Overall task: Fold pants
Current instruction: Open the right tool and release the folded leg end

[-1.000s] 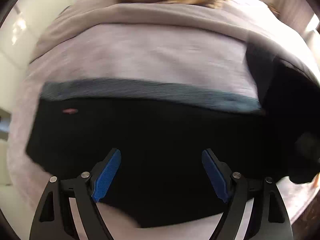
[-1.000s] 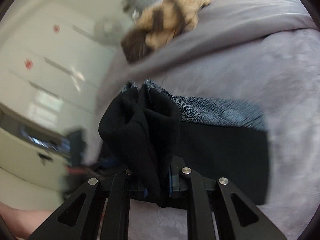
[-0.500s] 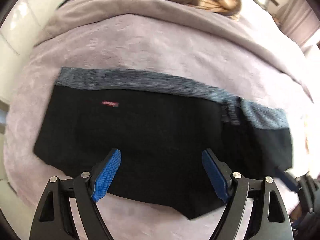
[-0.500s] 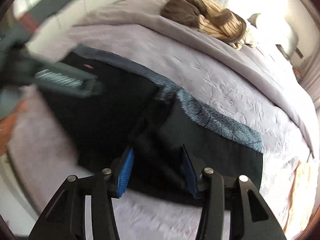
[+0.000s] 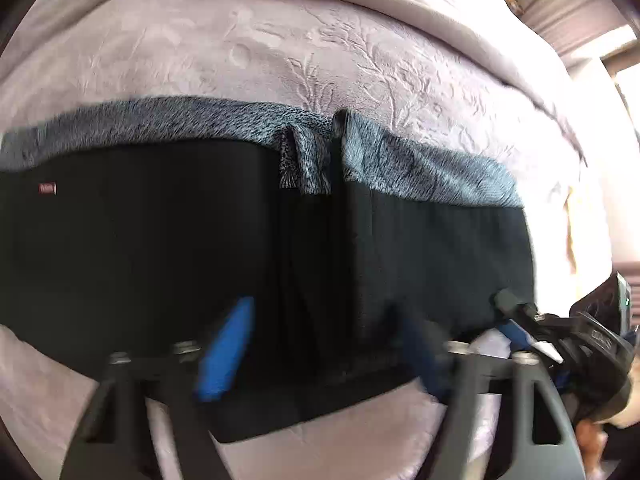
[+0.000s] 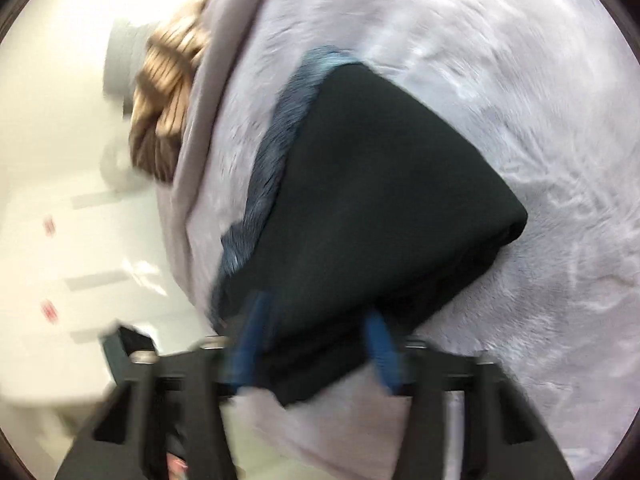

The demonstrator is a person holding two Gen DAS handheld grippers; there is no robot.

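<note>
Spread across the bed (image 5: 280,52), pants (image 5: 160,248) run sideways; left fingers (image 5: 224,350) closing over the near edge, right fingers (image 6: 376,338) clamped on the folded end.

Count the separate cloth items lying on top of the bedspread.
2. The black pants lie across the near part of the purple bedspread. A brown striped bundle sits at the far end. More may lie outside both views.

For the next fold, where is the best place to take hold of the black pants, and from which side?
Probably the near black edge of the pants, coming from the bed's near side: it lies flat and loose on the blanket, while the far edge is the thicker patterned waistband.
</note>
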